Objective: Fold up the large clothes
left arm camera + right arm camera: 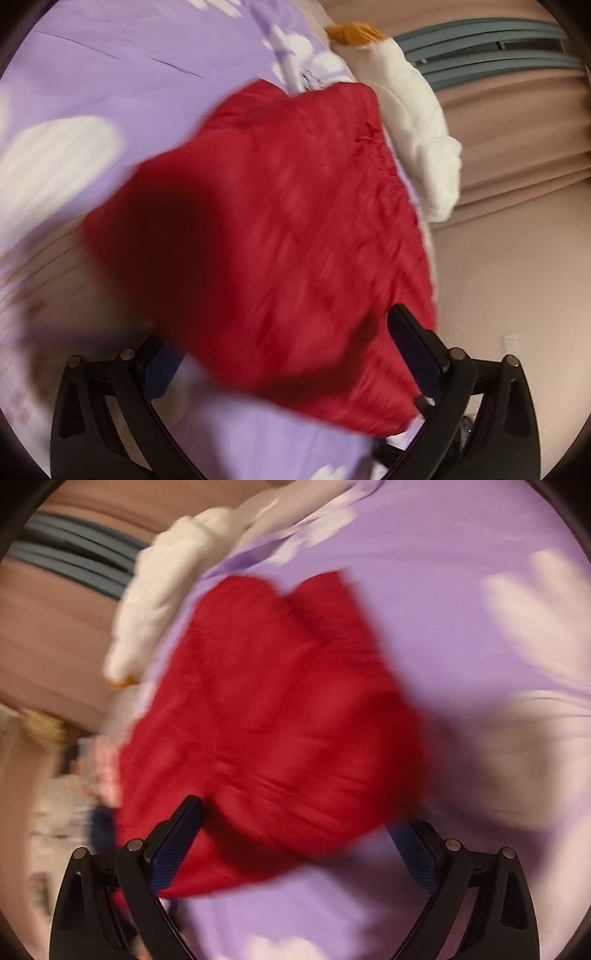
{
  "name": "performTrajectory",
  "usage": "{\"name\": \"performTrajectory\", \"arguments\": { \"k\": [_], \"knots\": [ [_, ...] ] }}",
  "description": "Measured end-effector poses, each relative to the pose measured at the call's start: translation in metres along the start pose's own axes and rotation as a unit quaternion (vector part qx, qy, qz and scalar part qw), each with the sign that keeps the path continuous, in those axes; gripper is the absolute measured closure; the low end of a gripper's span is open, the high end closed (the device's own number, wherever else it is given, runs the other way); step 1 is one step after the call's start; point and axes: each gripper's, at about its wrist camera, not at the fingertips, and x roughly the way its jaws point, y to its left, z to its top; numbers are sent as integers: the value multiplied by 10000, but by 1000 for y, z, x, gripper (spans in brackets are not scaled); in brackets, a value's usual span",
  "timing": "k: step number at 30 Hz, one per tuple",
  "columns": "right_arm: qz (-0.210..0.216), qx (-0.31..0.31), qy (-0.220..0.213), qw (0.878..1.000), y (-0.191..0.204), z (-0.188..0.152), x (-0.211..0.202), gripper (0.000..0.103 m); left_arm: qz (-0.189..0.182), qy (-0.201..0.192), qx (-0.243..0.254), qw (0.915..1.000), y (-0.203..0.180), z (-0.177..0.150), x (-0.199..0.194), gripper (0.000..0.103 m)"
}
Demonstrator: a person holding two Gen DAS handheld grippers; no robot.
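Observation:
A red quilted garment [280,221] lies bunched on a lilac bedsheet [110,74] with white prints. In the left wrist view my left gripper [284,354] stands open, its jaws wide apart on either side of the garment's near edge. The cloth covers the tip of the left finger, and the right finger [413,350] rests against the red fabric. In the right wrist view the same garment [273,709] fills the middle. My right gripper [295,830] is open too, its left finger [181,834] lying over the cloth. Both views are motion-blurred.
A white plush toy [417,122] with an orange part lies at the bed's edge beside the garment, also seen as the plush [166,583]. Behind it hang a pinkish curtain [517,129] and grey-green rails [491,51]. Blurred clutter [66,775] sits at the left.

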Motion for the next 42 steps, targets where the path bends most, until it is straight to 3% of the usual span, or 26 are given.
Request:
{"name": "performTrajectory", "arguments": {
  "k": [2,4,5,6,7,9,12,15,17,20,23,25,28,32,36,39,42],
  "knots": [
    [326,370,120,9987,-1,4,19,5,-100,263,-21,9996,-1,13,22,9],
    [226,346,-269,9988,5,9,25,9,108,75,221,9997,-7,15,25,21],
    [89,148,-385,9991,11,11,28,17,226,-73,383,9990,-10,14,28,28],
    [-145,-154,-498,9985,18,13,31,34,326,-168,489,9981,-13,12,29,31],
    [-307,-482,-576,9967,24,13,33,44,435,-257,578,9970,-16,10,31,35],
    [-543,-844,-715,9924,31,8,34,53,741,-470,875,9923,-25,1,31,42],
    [-859,-1347,-864,9834,47,-3,22,70,1242,-798,1327,9801,-43,-19,15,61],
    [-803,-1501,-873,9815,50,-11,-3,75,1360,-840,1489,9758,-53,-35,-9,68],
    [-651,-1444,-846,9837,44,-18,-23,76,1426,-899,1828,9686,-59,-55,-28,69],
    [-482,-1298,-772,9874,31,-25,-48,76,1508,-1063,2304,9554,-58,-95,-59,68],
    [-373,-937,-497,9937,6,-30,-52,69,1619,-890,2245,9568,-39,-119,-71,57],
    [-307,-601,-381,9970,-14,-27,-52,59,1591,-904,2210,9579,-32,-122,-74,48],
    [-75,-110,-351,9993,-35,-23,-68,53,1715,-1029,2136,9562,-24,-121,-80,34],
    [-463,-220,-767,9957,-46,-20,-91,42,1660,-1052,1670,9662,-10,-106,-87,20],
    [-829,-421,-906,9915,-48,-20,-91,35,1383,-795,993,9822,7,-90,-82,16],
    [-974,-549,-909,9896,-46,-20,-89,34,1196,-530,662,9892,15,-81,-75,13],
    [-992,-514,-915,9895,-45,-18,-85,33,1003,-527,441,9926,17,-74,-72,13]
  ]
}}
